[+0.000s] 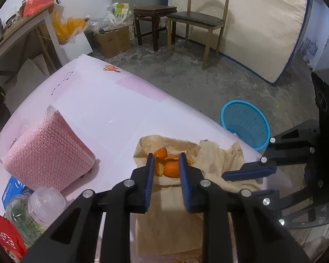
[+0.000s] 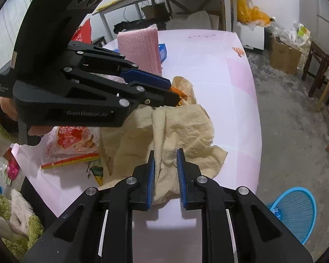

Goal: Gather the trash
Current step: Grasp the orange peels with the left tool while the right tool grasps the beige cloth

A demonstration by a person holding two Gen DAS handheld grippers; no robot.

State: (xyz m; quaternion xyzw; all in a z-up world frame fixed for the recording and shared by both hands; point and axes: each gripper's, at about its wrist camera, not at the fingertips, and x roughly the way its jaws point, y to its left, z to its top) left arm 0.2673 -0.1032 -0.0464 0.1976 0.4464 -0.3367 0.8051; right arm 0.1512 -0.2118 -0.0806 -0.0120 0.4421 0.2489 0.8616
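A crumpled beige paper (image 2: 182, 131), soft and creased, lies on the smooth pink table (image 1: 94, 100) near its right edge. Glossy orange peels (image 1: 166, 164), curled and ragged, sit in a hollow of the paper at its far end. The left tool (image 1: 164, 171) hangs over the peels, its blue ribbed pads apart and framing them; I cannot tell if they touch. The right tool (image 2: 165, 173) is also apart, straddling a raised fold of the paper at its near end. A pink bubble-wrap bundle (image 1: 48, 151) stands to the left, well apart. Beyond the table edge, a round blue mesh basket (image 1: 245, 125) stands on the bare concrete floor (image 1: 208, 79).
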